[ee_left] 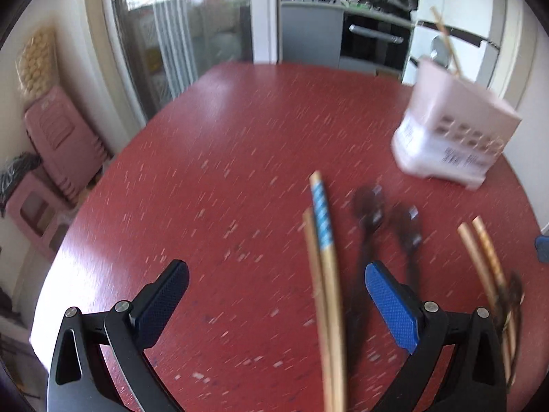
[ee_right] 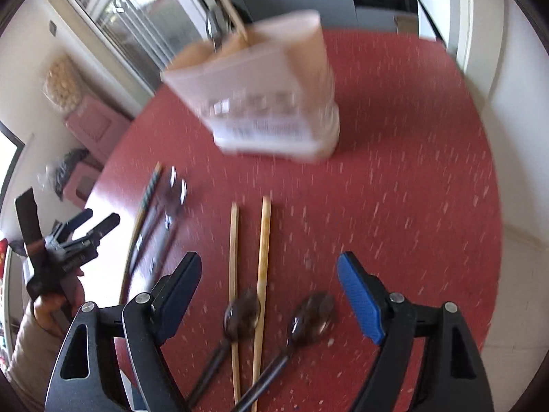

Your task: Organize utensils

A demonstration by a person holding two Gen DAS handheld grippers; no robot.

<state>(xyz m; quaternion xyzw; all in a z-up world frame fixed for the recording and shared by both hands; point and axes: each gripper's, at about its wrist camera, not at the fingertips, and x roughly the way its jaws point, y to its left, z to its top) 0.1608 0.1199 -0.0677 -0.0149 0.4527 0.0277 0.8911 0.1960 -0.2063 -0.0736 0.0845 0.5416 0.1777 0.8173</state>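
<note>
A pale pink utensil holder stands on the red table at the far right, with a chopstick and a spoon in it; it also shows in the right wrist view. My left gripper is open and empty above a blue-patterned chopstick pair, with two dark utensils beside its right finger. My right gripper is open and empty over two plain chopsticks and two dark spoons. The left gripper shows open at the left of the right wrist view.
Another chopstick pair lies at the table's right in the left wrist view. Pink stools stand by the wall on the left. A glass door and an oven are beyond the table.
</note>
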